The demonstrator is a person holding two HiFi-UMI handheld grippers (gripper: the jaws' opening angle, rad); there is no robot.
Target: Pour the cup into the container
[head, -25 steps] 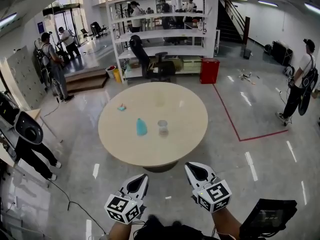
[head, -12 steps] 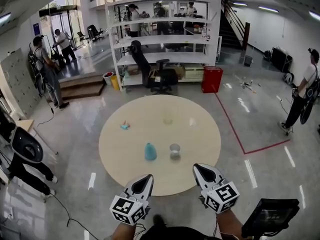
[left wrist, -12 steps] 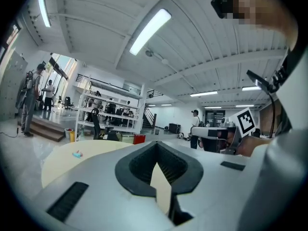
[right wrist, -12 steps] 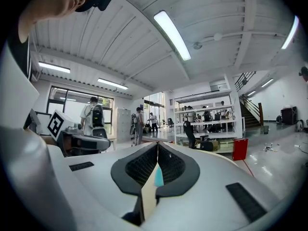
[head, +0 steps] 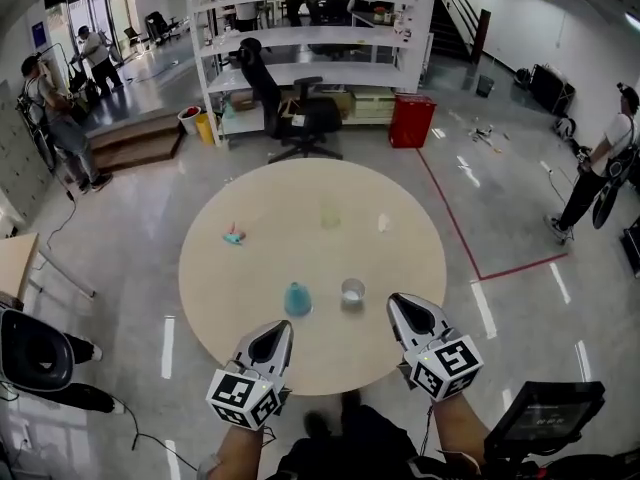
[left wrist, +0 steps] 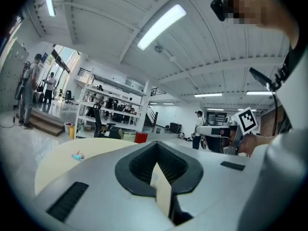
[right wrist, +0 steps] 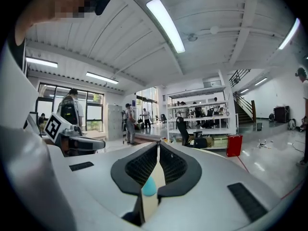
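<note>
A teal cup [head: 296, 299] stands on the round beige table [head: 300, 218] toward its near side. Just to its right stands a small clear container [head: 352, 291]. My left gripper [head: 271, 332] hovers over the table's near edge, a little short and left of the cup, jaws shut and empty. My right gripper [head: 406, 308] hangs to the right of the container, also shut and empty. In the right gripper view the cup [right wrist: 149, 186] shows as a teal patch through the slit below the shut jaws of the right gripper [right wrist: 158, 146]. The left gripper [left wrist: 156, 149] points across the tabletop.
A small teal and pink object [head: 233, 235] lies on the table's left part. Beyond the table are a black office chair [head: 300, 118], white shelves [head: 310, 38] and a red bin [head: 413, 120]. People stand at the far left and right. A black device [head: 545, 418] sits at the lower right.
The view has closed in on the table. Both grippers, shut all along, now reach over its near edge, nearer the cup and container.
</note>
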